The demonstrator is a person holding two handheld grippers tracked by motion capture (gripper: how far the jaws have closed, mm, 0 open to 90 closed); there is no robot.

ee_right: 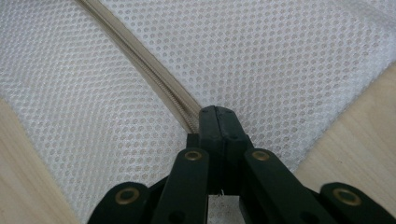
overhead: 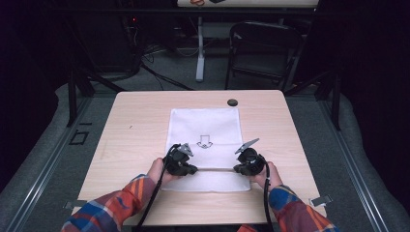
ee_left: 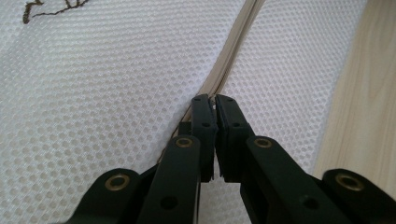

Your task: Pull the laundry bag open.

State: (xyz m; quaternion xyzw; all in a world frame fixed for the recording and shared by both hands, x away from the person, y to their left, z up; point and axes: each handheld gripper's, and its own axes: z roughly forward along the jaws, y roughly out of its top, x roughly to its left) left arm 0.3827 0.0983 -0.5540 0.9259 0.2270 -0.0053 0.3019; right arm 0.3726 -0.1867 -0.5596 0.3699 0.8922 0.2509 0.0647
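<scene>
No readable writing: the white mesh bag (overhead: pixel 205 145) carries only a small dark outline print (overhead: pixel 205 142), arrow-like in the high view; in the left gripper view just its lower edge shows at the top left corner (ee_left: pixel 51 9), too cropped to make out.

The bag lies flat at the middle of the wooden surface (overhead: pixel 135 121), its beige zipper (overhead: pixel 217 169) running across near the edge closest to me. A small dark round object (overhead: pixel 232 102) sits on the surface just past the bag's far right corner; I cannot tell what it is.

Left hand-held gripper (overhead: pixel 183 164): jaws together at the left end of the zipper (ee_left: pixel 233 51), tips pinched right at the zipper line (ee_left: pixel 214 105). Whether they clamp the pull or only the tape, I cannot tell; the jaws hide it.

Right hand-held gripper (overhead: pixel 247 163): jaws pressed fully together (ee_right: pixel 218 116) on the zipper's right end (ee_right: pixel 140 60), the contact point hidden beneath them. Mesh (ee_right: pixel 280 56) spreads on both sides.
</scene>
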